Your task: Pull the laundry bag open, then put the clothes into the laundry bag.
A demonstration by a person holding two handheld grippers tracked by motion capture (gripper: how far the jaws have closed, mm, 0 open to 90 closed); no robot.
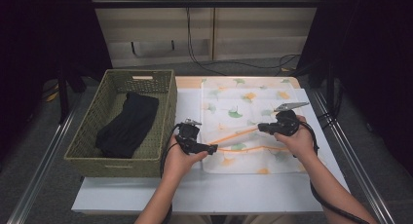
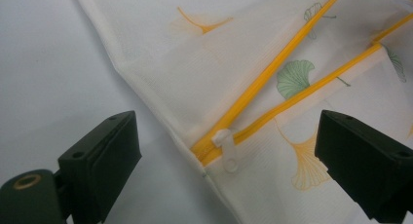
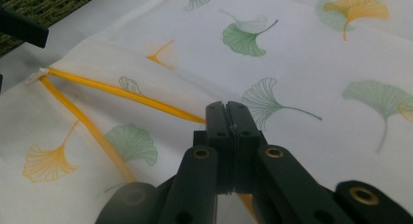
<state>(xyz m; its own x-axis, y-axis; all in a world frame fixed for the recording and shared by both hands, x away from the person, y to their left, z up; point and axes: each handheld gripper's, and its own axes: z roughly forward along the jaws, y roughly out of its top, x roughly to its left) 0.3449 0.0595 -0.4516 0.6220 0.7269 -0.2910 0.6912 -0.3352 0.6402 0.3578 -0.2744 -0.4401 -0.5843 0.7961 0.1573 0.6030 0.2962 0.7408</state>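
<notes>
- On the table (image 1: 146, 195), right of the wicker basket (image 1: 92, 131), lies the mesh laundry bag (image 1: 253, 102), its orange zipper (image 1: 234, 135) unzipped into a V.
- Right gripper (image 3: 228, 118) is clamped on the upper zipper edge; left gripper (image 2: 229, 151) stands wide open around the white zipper pull (image 2: 228, 153), touching nothing.
- Risk, as I judge it: the thin mesh could slip from the right jaws, closing the mouth.
- Zipper's long axis runs left to right across the bag, opening rightward.

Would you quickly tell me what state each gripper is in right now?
Left gripper: open, jaws either side of the zipper pull, not gripping.
Right gripper: shut on the mesh bag at its yellow zipper edge.
</notes>
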